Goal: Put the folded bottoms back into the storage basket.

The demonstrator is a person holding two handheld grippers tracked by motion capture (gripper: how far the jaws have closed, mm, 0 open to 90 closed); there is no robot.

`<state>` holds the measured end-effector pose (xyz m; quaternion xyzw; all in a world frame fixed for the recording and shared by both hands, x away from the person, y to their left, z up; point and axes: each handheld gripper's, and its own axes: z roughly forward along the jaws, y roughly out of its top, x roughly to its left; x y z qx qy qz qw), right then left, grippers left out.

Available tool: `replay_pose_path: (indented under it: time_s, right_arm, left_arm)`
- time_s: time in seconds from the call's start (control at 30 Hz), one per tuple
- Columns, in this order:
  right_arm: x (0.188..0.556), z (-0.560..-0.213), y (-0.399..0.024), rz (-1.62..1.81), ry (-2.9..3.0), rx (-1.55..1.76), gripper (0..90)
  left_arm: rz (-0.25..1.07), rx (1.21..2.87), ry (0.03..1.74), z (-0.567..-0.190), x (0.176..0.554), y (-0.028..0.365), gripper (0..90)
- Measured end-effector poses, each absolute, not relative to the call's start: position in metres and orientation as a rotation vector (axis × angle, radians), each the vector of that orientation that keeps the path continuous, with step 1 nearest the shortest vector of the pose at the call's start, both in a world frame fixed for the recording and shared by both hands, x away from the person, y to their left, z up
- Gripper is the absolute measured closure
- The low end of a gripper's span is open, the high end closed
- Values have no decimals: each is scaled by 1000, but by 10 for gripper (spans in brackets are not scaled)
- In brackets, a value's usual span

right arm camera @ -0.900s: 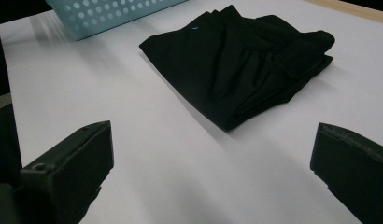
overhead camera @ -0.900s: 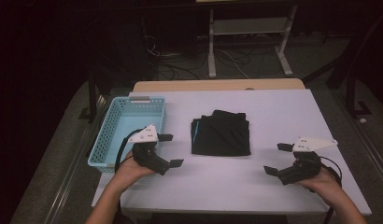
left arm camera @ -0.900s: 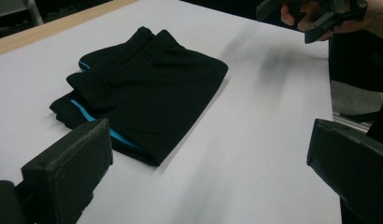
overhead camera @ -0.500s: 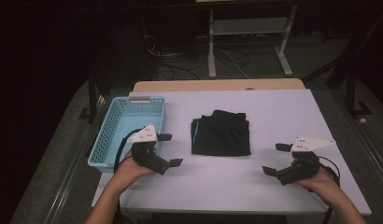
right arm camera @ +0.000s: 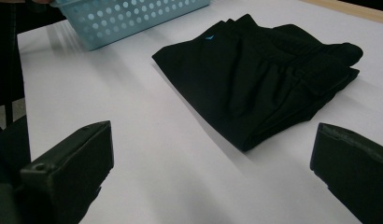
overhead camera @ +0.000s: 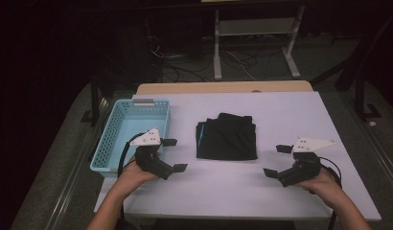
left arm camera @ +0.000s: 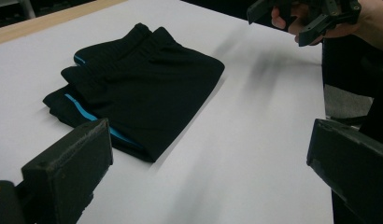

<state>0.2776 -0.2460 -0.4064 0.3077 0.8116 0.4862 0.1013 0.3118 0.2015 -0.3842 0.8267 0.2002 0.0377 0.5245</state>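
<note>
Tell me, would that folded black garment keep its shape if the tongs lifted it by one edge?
Probably not. The folded black garment looks like soft cloth lying in loose layers, so it would likely sag and unfold. It seems light for its size, and being flat on the table, it should slide or bunch when pushed rather than roll.

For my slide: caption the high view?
Open tongs flank folded black shorts beside a blue basket.

Dim lab, floor cables [overhead camera: 204, 72], metal stand [overhead camera: 254, 36]

Left gripper [overhead camera: 174, 155] and right gripper [overhead camera: 277, 161] (both wide open).
</note>
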Motion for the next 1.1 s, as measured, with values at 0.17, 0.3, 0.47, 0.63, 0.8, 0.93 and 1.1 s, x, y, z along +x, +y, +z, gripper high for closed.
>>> replay_pose_path:
  time_s: [0.17, 0.3, 0.47, 0.63, 0.8, 0.93, 1.1]
  right_arm:
    - [280, -405, -244, 1446, 2397, 907, 0]
    - [282, -405, -241, 1448, 2411, 901, 0]
    - [284, -405, -237, 1440, 2424, 885, 0]
    - [286, -404, -234, 1426, 2437, 878, 0]
    - [287, -403, -231, 1429, 2442, 870, 0]
    - [290, -402, -228, 1436, 2447, 868, 0]
    - [292, -401, -225, 1442, 2457, 865, 0]
  left_arm:
    - [88, 1977, 485, -384, 312, 202, 1]
    - [87, 1975, 491, -385, 312, 202, 1]
    - [85, 1975, 490, -385, 312, 202, 1]
    - [84, 1976, 488, -385, 312, 202, 1]
    - [85, 1977, 488, -385, 312, 202, 1]
    - [84, 1977, 488, -385, 312, 202, 1]
    - [84, 1976, 490, -385, 312, 202, 1]
